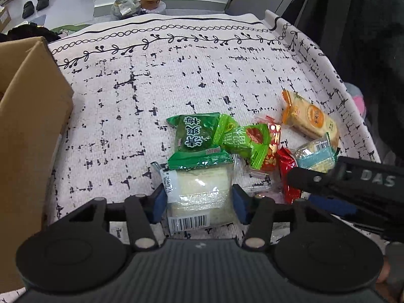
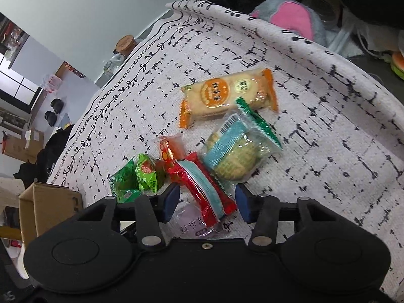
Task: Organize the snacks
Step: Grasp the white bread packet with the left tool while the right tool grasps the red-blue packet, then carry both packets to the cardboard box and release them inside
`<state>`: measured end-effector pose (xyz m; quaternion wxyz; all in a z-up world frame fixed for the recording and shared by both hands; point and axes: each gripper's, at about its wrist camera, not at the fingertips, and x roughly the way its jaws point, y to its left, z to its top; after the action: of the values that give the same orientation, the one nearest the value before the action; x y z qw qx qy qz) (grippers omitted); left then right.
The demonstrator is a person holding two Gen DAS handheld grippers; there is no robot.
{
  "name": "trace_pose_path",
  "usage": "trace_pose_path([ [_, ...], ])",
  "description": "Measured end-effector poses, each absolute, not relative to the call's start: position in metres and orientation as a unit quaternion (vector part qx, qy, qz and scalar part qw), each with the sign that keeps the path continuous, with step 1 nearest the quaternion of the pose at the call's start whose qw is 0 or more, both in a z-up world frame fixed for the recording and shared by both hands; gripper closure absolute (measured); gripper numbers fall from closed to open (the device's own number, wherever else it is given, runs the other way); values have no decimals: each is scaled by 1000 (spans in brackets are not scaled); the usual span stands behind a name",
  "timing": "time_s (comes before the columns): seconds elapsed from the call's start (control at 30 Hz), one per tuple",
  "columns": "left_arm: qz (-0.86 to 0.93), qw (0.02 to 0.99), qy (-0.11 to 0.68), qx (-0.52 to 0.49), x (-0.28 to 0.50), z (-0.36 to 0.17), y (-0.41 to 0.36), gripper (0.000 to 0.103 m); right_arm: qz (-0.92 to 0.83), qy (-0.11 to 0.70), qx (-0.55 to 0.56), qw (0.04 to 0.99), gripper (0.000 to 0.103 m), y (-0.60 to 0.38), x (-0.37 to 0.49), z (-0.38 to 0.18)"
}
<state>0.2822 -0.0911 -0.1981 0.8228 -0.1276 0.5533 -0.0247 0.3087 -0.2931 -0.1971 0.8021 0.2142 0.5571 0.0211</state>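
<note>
Several wrapped snacks lie in a pile on a white patterned cloth [image 1: 176,80]. My left gripper [image 1: 199,200] is open, its blue pads on either side of a clear pack of pale cake [image 1: 199,192] with a green top and a barcode. A green plum packet [image 1: 194,133] and a small green candy [image 1: 242,141] lie just beyond it. My right gripper [image 2: 207,200] is open around a long red packet [image 2: 202,189], above a clear purple-print pack [image 2: 192,223]. An orange cracker pack [image 2: 224,96] and a round green-trimmed cake [image 2: 237,151] lie beyond it.
An open cardboard box [image 1: 30,126] stands at the cloth's left edge and shows in the right wrist view [image 2: 48,202]. The right gripper's body [image 1: 353,186] enters the left wrist view at lower right. A pink and grey plush [image 2: 290,17] lies past the cloth's far edge.
</note>
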Motion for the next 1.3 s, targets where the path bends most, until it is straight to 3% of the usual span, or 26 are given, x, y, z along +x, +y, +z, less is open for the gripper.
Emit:
trace_pose_path([
  [0.1,-24,821,554,-136,279,-195,-83,50,16,553,207,807,56,-289,312,-200],
  [0.27,-27,820,553,-146,275,-188,-72,51,16,558,196,806,74,-284,312,-204],
  [0.43,-26,828,541,-143,269,-174,-63,51,36,540,189,819,81,-276,303,-188],
  [1.3,22,867,478,-139,232,-99,-18,51,121,488,229,834,82,-243,267,-136],
])
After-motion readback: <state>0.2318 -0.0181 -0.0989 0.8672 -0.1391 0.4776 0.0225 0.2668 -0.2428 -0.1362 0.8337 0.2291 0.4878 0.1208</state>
